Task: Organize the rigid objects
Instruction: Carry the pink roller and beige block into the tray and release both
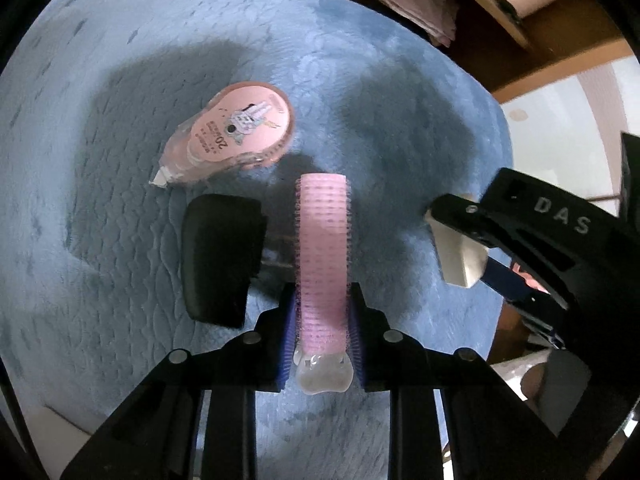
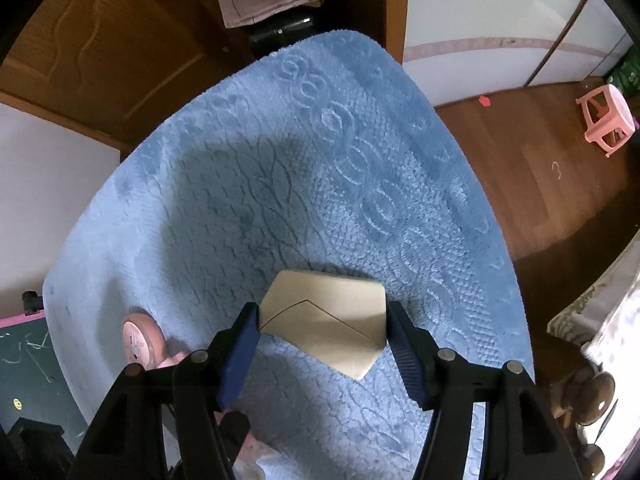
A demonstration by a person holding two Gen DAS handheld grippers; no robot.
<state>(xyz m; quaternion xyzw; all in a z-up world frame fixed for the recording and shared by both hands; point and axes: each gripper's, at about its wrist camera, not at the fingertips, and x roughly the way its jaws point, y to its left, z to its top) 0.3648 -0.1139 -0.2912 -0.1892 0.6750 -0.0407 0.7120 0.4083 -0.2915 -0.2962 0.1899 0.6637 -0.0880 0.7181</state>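
My left gripper is shut on a pink hair roller, its blue pads pressing the roller's near end while the rest sticks out forward over the blue blanket. A black rounded object lies just left of the roller. Beyond it lies a pink correction tape dispenser. My right gripper points down with a beige box between its pads, which touch both of the box's sides. The box is low over the blanket near its right edge. That box also shows at the right of the left wrist view.
The blanket's edge runs close to the right of the box, with wooden floor beyond. A pink stool stands on the floor far right. Folded pink cloth lies on a wooden shelf past the blanket's far end.
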